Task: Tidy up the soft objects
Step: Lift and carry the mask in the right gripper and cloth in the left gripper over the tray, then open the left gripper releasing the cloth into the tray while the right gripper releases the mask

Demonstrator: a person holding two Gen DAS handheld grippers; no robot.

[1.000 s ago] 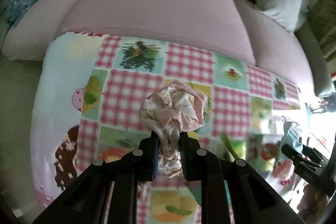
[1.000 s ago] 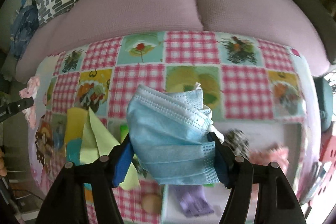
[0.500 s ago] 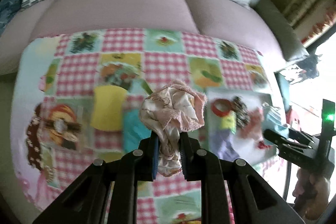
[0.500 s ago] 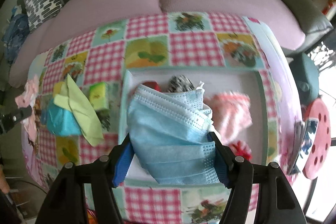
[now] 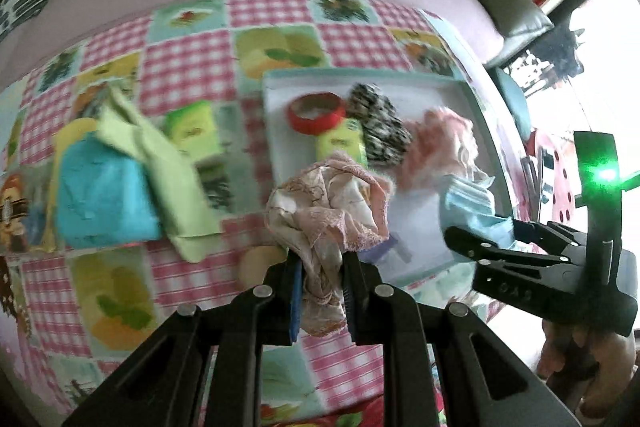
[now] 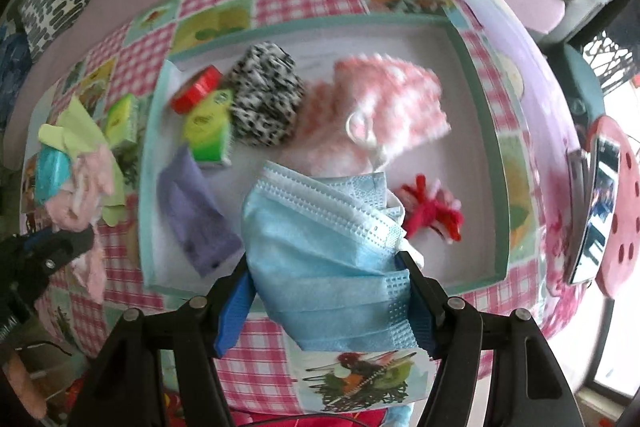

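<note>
Left tool (image 5: pixel 320 291) clamps pink lace cloth (image 5: pixel 328 203); right tool (image 6: pixel 328 303) clamps blue mask (image 6: pixel 324 251) over tray (image 6: pixel 486 131).

Bunched pink cloth (image 5: pixel 326 201), folded blue mask (image 6: pixel 332 251)

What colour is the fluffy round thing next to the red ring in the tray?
The scrunchie is white with black speckles, clearest in the right wrist view.

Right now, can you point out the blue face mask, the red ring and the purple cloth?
blue face mask (image 6: pixel 328 251): right wrist view, middle of its pleats.
red ring (image 5: pixel 317 113): left wrist view, its near rim.
purple cloth (image 6: pixel 192 215): right wrist view, middle of the fabric.
</note>
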